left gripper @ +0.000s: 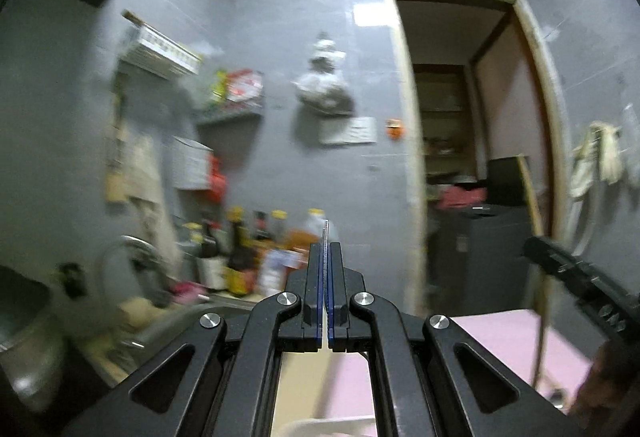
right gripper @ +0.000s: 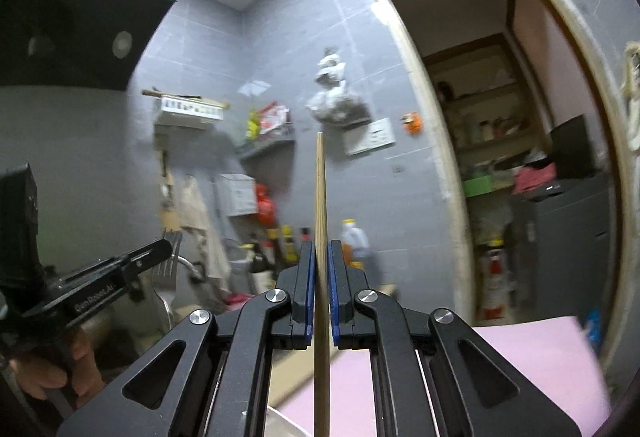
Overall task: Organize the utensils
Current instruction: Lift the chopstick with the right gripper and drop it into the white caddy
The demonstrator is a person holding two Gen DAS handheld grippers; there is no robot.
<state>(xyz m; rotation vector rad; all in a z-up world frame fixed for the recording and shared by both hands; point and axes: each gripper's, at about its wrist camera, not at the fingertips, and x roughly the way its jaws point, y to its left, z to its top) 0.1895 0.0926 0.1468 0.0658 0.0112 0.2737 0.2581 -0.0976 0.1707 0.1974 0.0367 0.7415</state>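
Observation:
My left gripper point(left gripper: 325, 249) is shut on a metal fork, seen edge-on as a thin strip point(left gripper: 326, 233) sticking up between the blue pads. In the right wrist view the same left gripper point(right gripper: 160, 251) is at the left with the fork's tines point(right gripper: 170, 253) pointing up. My right gripper point(right gripper: 320, 249) is shut on a long wooden chopstick point(right gripper: 319, 197) that stands upright between its pads. The right gripper also shows in the left wrist view point(left gripper: 576, 269) at the right edge. Both grippers are held up in the air.
A pink mat point(right gripper: 532, 353) covers the counter below. Sauce bottles point(left gripper: 248, 249) stand along the grey tiled wall. A sink tap point(left gripper: 132, 249) and a pot point(left gripper: 24, 337) are at the left. Shelves hang on the wall. An open doorway point(right gripper: 520, 157) is at the right.

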